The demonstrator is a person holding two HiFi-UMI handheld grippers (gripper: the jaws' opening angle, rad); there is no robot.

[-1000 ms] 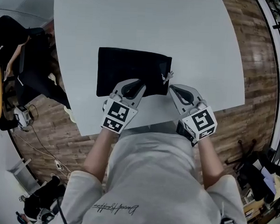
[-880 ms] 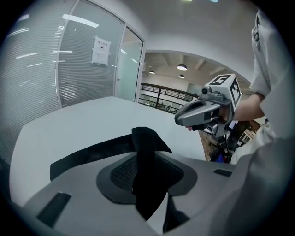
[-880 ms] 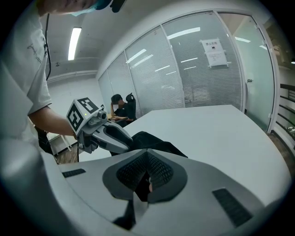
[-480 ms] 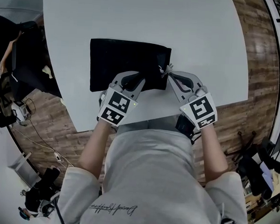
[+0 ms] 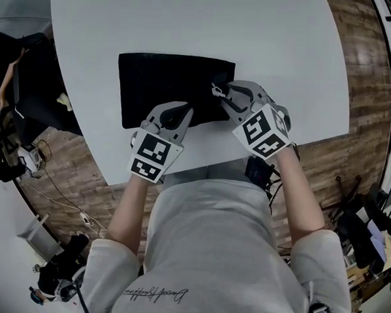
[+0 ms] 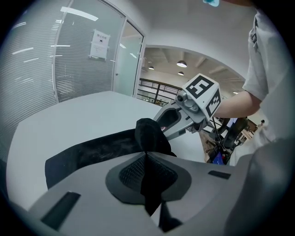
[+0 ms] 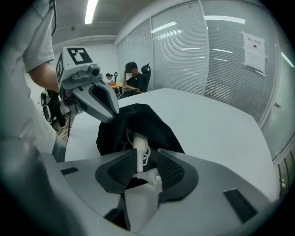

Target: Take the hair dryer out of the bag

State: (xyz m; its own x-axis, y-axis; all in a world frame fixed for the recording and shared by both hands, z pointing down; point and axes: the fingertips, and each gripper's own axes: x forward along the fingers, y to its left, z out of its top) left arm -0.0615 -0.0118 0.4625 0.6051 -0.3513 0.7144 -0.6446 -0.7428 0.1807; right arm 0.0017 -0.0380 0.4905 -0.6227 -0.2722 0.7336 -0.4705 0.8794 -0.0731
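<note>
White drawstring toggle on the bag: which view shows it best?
The right gripper view: the white toggle fills the centre, close up against the black bag. The head view shows it only as a small speck at the bag's corner. In the left gripper view I can't make it out.

The bag is lying flat on the table, close to the person's edge, its drawstring end pointing to the right.

Left gripper, fingers tight on black bag, right gripper just beyond
</note>
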